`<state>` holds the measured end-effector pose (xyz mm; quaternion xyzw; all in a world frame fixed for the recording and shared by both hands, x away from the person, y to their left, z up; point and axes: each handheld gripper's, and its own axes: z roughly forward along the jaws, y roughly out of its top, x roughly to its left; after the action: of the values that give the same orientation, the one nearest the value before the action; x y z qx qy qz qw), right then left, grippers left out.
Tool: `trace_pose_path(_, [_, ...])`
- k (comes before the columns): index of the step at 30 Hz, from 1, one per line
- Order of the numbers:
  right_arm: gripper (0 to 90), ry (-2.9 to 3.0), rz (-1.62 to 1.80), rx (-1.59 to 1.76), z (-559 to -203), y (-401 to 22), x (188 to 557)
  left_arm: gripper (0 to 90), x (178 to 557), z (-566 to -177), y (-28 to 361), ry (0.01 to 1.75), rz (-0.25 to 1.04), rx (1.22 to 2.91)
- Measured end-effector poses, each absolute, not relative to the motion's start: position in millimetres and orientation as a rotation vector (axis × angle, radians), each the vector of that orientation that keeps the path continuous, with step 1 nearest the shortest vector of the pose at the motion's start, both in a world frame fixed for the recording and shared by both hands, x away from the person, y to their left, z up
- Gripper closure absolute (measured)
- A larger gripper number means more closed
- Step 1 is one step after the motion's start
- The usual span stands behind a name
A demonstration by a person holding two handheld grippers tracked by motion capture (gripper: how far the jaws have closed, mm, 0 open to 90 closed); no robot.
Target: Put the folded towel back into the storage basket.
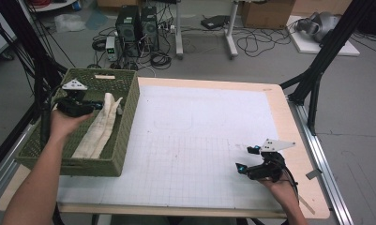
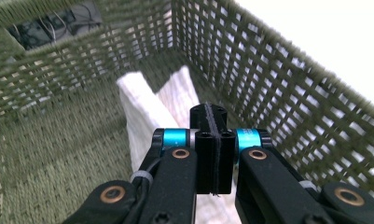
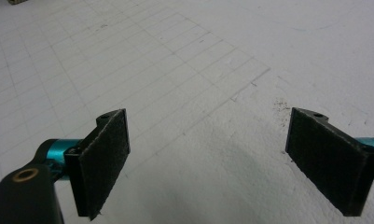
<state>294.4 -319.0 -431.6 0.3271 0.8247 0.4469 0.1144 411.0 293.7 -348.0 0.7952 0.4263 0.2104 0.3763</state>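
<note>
cloth (image 1: 100,127): off-white, textured weave, lying as a long rumpled strip lengthwise in the green woven basket (image 1: 128,117), toward its right wall. far end splits into two peaked folds, seen close in the left gripper view (image 2: 142,100). basket (image 2: 278,70) sits on the left part of the table (image 1: 289,122), on the edge of the white gridded mat (image 1: 199,140).

left gripper (image 1: 97,106): held inside the basket, over the cloth's far half. in its own view (image 2: 212,140) the two jaws are pressed flat together, pad to pad, nothing visible between them. cloth sits right below and ahead of the tips; can't tell if they touch it.

right gripper (image 1: 244,158): over the near right of the mat, well apart from the basket, hand (image 1: 282,185) coming in from the bottom edge. in its own view (image 3: 208,163) jaws are spread wide, pad faces (image 3: 105,158) bare, holding nothing, only gridded mat (image 3: 184,70) under and between them. can't tell if the tips touch the mat.
</note>
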Motion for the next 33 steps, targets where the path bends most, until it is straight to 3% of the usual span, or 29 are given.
trace_pose_path(6, [13.0,2.423,1.311,0.948,-430.9,-318.3,293.3,89.7,415.1,-360.3,288.7,1.130,0.560,2.094])
trace_pose_path(18, [13.0,2.414,1.319,0.934,-428.8,-319.3,291.7,88.8,415.5,-384.6,285.6,1.201,0.455,2.213])
trace_pose_path(33, [13.0,2.420,1.322,0.931,-428.1,-319.1,290.8,65.7,415.1,-393.1,280.6,1.235,0.405,2.253])
